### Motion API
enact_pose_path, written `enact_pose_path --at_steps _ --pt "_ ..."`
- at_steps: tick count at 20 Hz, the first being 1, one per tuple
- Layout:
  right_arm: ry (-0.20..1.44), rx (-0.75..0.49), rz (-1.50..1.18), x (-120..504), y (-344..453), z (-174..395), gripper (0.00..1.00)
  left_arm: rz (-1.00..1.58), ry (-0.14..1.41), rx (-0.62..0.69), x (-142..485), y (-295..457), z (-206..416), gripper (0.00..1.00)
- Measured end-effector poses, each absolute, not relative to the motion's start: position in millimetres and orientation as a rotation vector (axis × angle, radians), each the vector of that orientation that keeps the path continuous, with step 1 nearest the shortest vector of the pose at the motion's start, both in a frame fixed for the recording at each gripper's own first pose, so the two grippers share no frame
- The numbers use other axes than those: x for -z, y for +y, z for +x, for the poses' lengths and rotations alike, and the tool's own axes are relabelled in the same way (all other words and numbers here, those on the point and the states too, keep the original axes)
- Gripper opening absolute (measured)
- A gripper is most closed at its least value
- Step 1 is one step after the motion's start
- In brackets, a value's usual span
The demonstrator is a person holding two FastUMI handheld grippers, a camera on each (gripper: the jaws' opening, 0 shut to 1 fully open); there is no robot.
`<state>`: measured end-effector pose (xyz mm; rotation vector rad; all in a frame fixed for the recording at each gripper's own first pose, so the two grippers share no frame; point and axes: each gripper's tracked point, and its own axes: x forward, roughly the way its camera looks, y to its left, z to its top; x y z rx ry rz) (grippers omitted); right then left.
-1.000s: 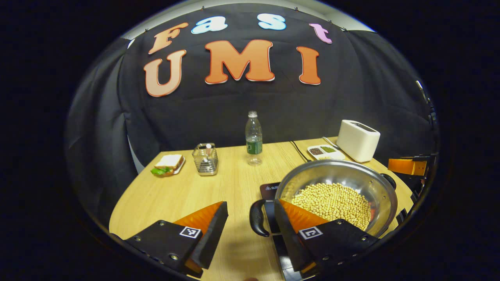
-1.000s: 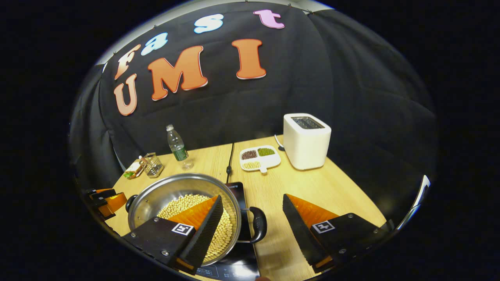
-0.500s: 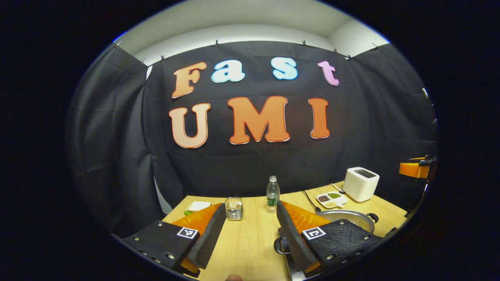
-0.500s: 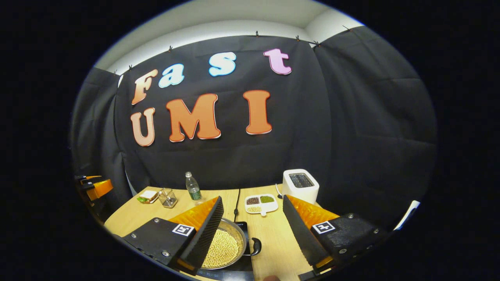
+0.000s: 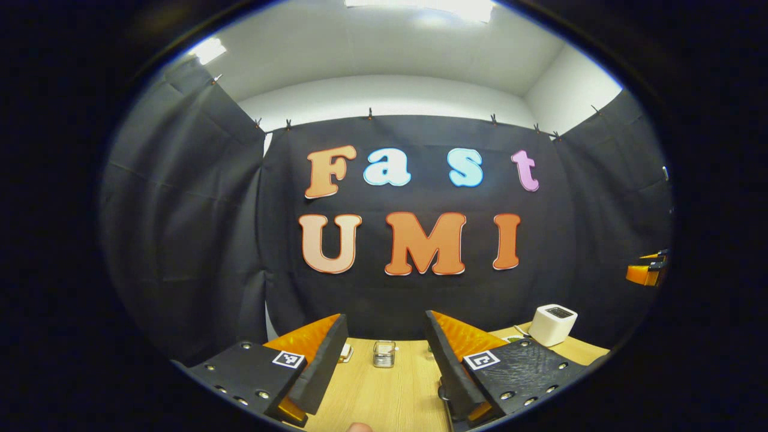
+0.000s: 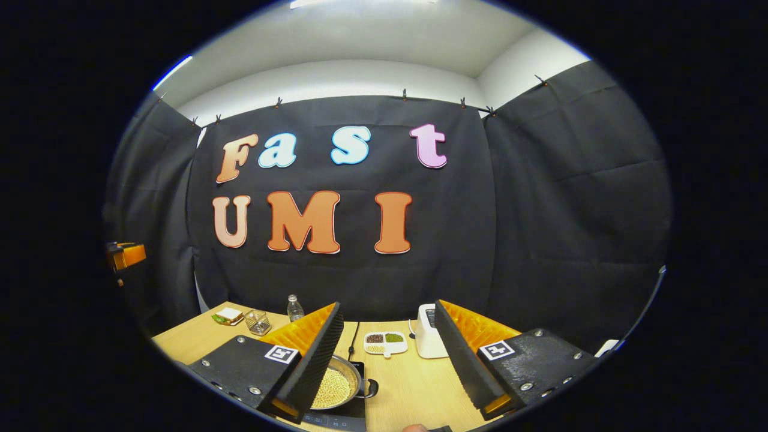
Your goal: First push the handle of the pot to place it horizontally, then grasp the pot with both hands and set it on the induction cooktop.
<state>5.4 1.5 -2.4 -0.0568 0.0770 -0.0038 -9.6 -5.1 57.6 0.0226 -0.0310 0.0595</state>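
In the right gripper view, the right gripper is held above the table with its two fingers spread wide and nothing between them. The pot, filled with pale beans, sits on the black induction cooktop below the gripper, partly hidden behind the left-hand finger. One black pot handle projects level toward the gap between the fingers. Beyond the fingertips, a divided dish lies on the table, with a white toaster just beside it, against the inner edge of the right-hand finger. A dark cable runs from the cooktop toward the wall. Farther off past the left-hand finger stand a water bottle, a wire rack and a sandwich. The left gripper appears at the far left edge of this view, well apart from the pot. In the left gripper view, the left gripper is likewise wide apart and holds nothing. Between its fingers, farther along the table, stands the wire rack. The toaster is beyond the right-hand finger, and the right gripper shows at the far right edge. A small dark part at the base of the right-hand finger cannot be identified.
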Motion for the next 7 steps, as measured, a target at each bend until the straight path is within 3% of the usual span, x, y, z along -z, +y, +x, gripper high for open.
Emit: enact_pose_path --at_steps 7 --pt "0.043 -0.001 -0.025 -8.8 7.5 -3.1 0.94 0.029 -0.046 -0.053 -60.8 -11.4 -24.1 0.81"
